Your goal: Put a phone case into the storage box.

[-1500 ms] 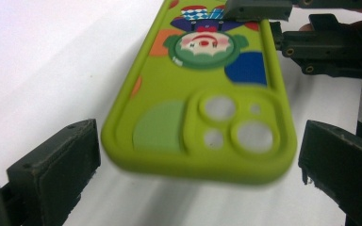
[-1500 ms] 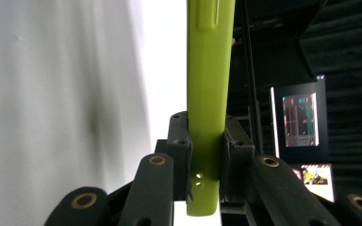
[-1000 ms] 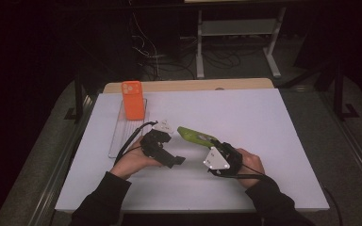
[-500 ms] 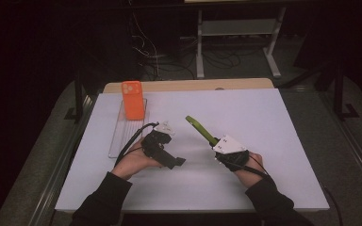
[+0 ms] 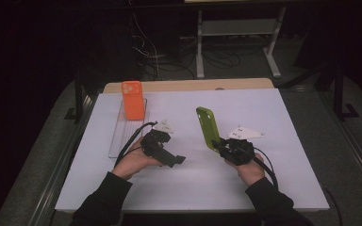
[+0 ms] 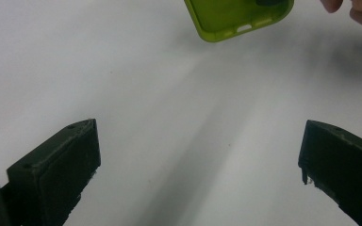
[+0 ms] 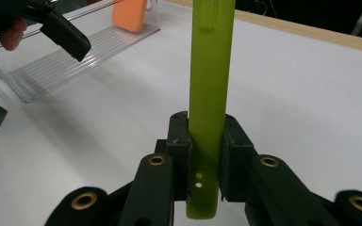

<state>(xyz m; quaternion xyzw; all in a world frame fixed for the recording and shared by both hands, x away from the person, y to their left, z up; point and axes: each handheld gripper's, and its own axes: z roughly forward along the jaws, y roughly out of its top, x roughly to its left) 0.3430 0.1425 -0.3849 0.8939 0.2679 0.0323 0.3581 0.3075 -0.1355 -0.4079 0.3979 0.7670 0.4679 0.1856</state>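
Right gripper (image 5: 222, 145) clamps the green phone case (image 5: 208, 127) by its lower end, long axis tilted up and away over the table, while the left gripper (image 5: 172, 157), jaws wide and empty, sits just leftward, nearer the orange case (image 5: 133, 99) on the clear rack (image 5: 120, 139).

phone (image 5: 133, 99) on tray (image 5: 122, 139) at left, case (image 5: 208, 127) right of it

Bare white table (image 5: 264, 108) lies open at the far right and along the near edge. At the far left, a clear tray (image 5: 125, 136) carrying an orange phone case (image 5: 133, 100) blocks passage. Mid-table, the green case (image 5: 208, 127) stands raised between the left gripper (image 5: 169, 157) and right gripper (image 5: 224, 143).
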